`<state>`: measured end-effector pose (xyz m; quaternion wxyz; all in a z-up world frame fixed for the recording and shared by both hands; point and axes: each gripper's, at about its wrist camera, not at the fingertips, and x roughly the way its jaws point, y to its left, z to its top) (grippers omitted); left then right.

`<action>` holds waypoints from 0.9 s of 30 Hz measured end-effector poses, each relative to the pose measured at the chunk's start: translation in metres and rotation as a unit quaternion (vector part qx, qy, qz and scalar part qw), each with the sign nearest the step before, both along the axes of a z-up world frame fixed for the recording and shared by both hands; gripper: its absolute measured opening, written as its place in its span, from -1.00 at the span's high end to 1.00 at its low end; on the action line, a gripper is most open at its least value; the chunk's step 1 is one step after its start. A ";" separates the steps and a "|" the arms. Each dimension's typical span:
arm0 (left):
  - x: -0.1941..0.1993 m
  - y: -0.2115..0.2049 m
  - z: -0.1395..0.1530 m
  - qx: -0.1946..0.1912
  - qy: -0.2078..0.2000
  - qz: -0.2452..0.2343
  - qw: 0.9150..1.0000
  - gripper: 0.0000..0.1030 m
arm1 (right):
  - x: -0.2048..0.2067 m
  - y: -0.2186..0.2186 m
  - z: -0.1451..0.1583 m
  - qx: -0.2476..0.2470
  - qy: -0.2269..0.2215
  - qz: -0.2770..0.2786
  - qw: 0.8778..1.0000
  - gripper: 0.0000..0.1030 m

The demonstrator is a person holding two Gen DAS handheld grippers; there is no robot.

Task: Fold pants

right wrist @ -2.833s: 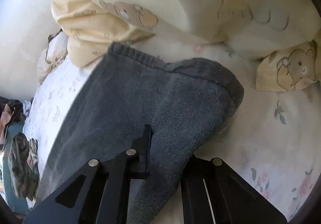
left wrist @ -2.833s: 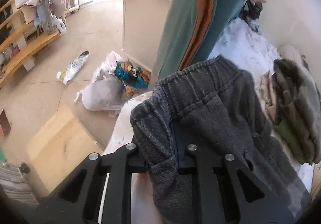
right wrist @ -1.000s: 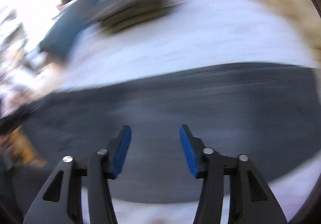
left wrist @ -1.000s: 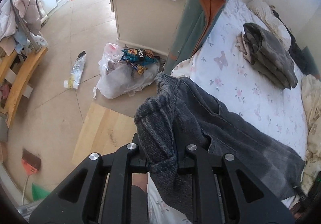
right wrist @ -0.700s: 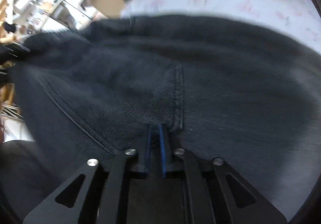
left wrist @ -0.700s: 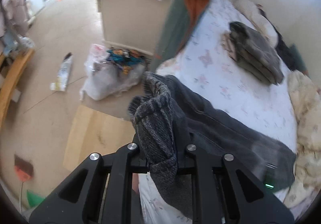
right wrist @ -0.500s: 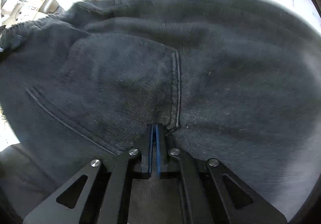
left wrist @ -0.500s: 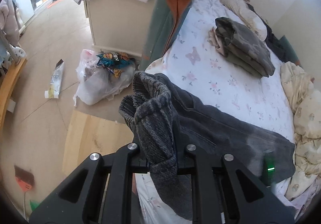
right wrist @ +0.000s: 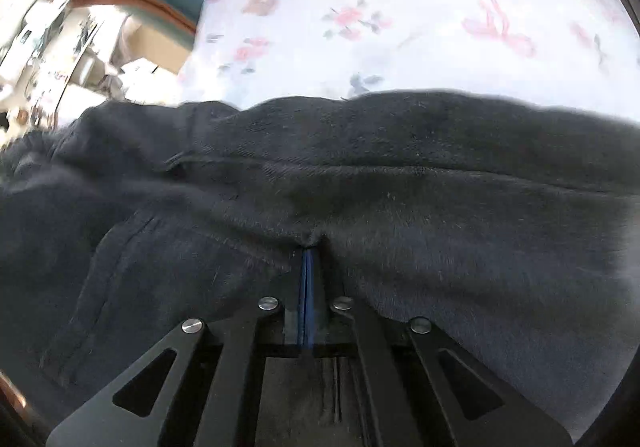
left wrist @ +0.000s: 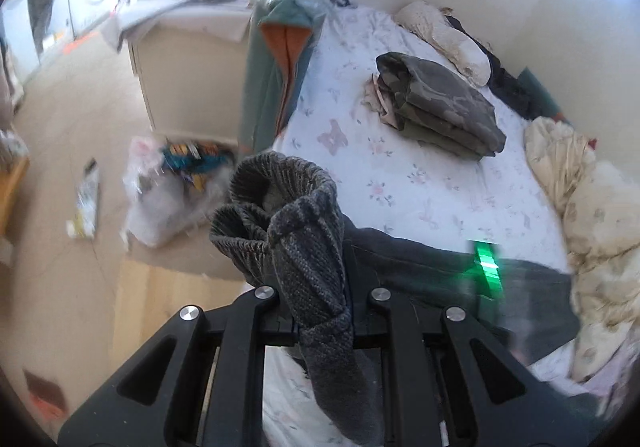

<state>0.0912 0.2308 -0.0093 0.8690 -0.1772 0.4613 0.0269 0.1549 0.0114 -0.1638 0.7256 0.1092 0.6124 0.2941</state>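
Observation:
Dark grey pants (left wrist: 420,267) stretch across the floral bed sheet (left wrist: 400,175). My left gripper (left wrist: 320,299) is shut on the pants' ribbed waistband (left wrist: 288,215) and holds it bunched up above the bed's left edge. In the right wrist view my right gripper (right wrist: 308,267) is shut on a pinch of the pants' cloth (right wrist: 360,187) near a seam at their middle; the blue pads (right wrist: 307,287) are pressed together. A green light (left wrist: 486,263), blurred, shows over the pants in the left wrist view.
A folded olive garment pile (left wrist: 436,103) lies further up the bed. A cream quilt (left wrist: 592,215) is bunched at the right. A teal and orange cover (left wrist: 280,59) hangs at the bed's corner. A plastic rubbish bag (left wrist: 172,187) and a cabinet (left wrist: 188,75) stand on the floor at the left.
My right gripper let go of the pants' leg end, swung over open, and shut on cloth near the middle. My left gripper kept the waistband and rose, now looking further along the bed.

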 end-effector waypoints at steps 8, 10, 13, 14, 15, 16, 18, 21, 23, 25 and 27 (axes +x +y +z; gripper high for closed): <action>-0.002 -0.049 0.019 0.079 -0.033 -0.044 0.995 0.77 | -0.059 -0.095 0.080 0.022 -0.083 0.026 0.996 0.41; -0.004 -0.085 0.028 0.127 -0.051 -0.075 0.988 0.77 | -0.062 -0.125 0.088 0.015 -0.093 0.007 0.996 -0.39; -0.010 -0.144 0.033 0.181 -0.069 -0.119 0.974 0.77 | -0.070 -0.175 0.097 0.011 -0.116 -0.040 0.992 -0.50; -0.011 -0.167 0.032 0.193 -0.071 -0.137 0.969 0.77 | -0.073 -0.197 0.098 0.008 -0.116 -0.062 0.991 -0.50; -0.012 -0.185 0.030 0.206 -0.070 -0.147 0.965 0.77 | -0.079 -0.214 0.100 0.010 -0.118 -0.078 0.990 -0.50; -0.014 -0.205 0.027 0.220 -0.071 -0.159 0.960 0.77 | -0.081 -0.230 0.101 0.012 -0.121 -0.094 0.988 -0.50; -0.017 -0.247 0.017 0.251 -0.074 -0.191 0.946 0.77 | -0.087 -0.269 0.112 0.017 -0.137 -0.124 0.983 -0.50; -0.024 -0.309 -0.011 0.293 -0.066 -0.241 0.923 0.76 | -0.092 -0.320 0.125 0.042 -0.147 -0.173 0.973 -0.50; -0.030 -0.343 -0.040 0.314 -0.042 -0.276 0.908 0.76 | -0.091 -0.346 0.132 0.059 -0.148 -0.210 0.965 -0.50; -0.034 -0.369 -0.078 0.304 0.009 -0.315 0.899 0.76 | -0.090 -0.362 0.134 0.072 -0.151 -0.237 0.957 -0.50; -0.036 -0.382 -0.114 0.310 0.053 -0.337 0.888 0.76 | -0.087 -0.369 0.133 0.077 -0.142 -0.251 0.954 -0.50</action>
